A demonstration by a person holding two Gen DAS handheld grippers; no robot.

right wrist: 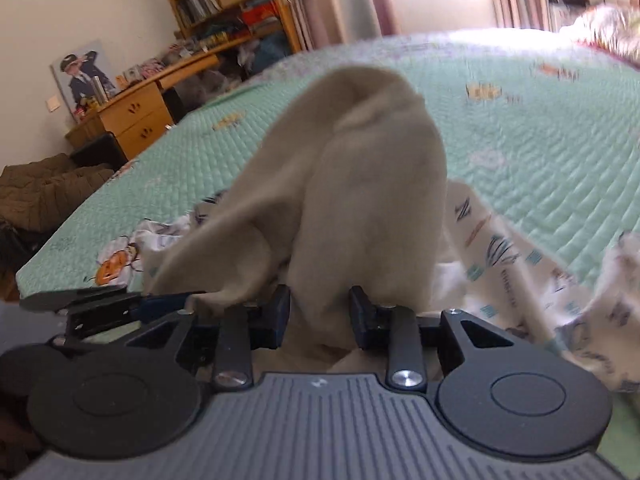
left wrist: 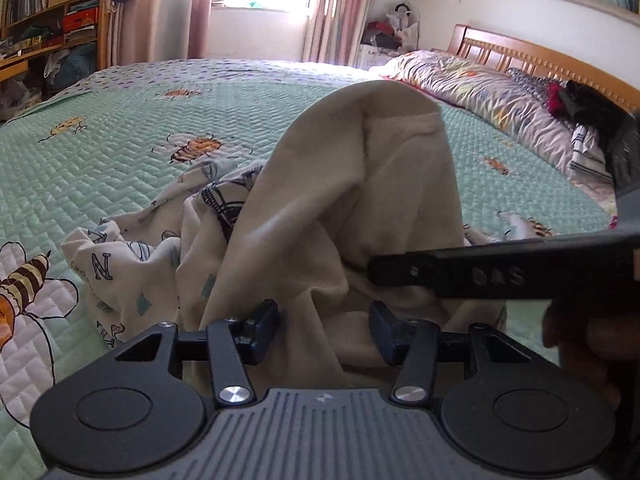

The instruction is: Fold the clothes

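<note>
On the bed (left wrist: pixel 120 128), near its close edge, a plain cream garment (left wrist: pixel 340 200) of soft, matte knit stands up in a rounded hump with one stitched hem curling along its crest. It slumps over a second, thinner white cloth (left wrist: pixel 132 264) printed with dark letters and small teal squares, which lies crumpled on the bedspread just beside and beneath the cream garment.

The left gripper (left wrist: pixel 324 332) has its black, blocky pads parted with a fold of cream cloth lying in the gap; the pads do not press on it. The right gripper (right wrist: pixel 320 316) is the same: jaws apart, cream fabric bunched between them, not clamped. In the left view the right gripper's long black finger (left wrist: pixel 480 274) crosses in front of the garment from the right.

The bedspread is a quilted mint-green cover, stitched in a fine zigzag and dotted with striped bees. At the head of the bed a rumpled floral duvet (left wrist: pixel 480 96) is heaped against a slatted wooden headboard (left wrist: pixel 540 60). Past the far side of the bed, pinkish curtains (left wrist: pixel 336 8) frame a bright window. At the foot side stand a cluttered wooden bookshelf (left wrist: pixel 52 8) and a wooden desk (right wrist: pixel 136 116) with drawers; the right view is blurred.
</note>
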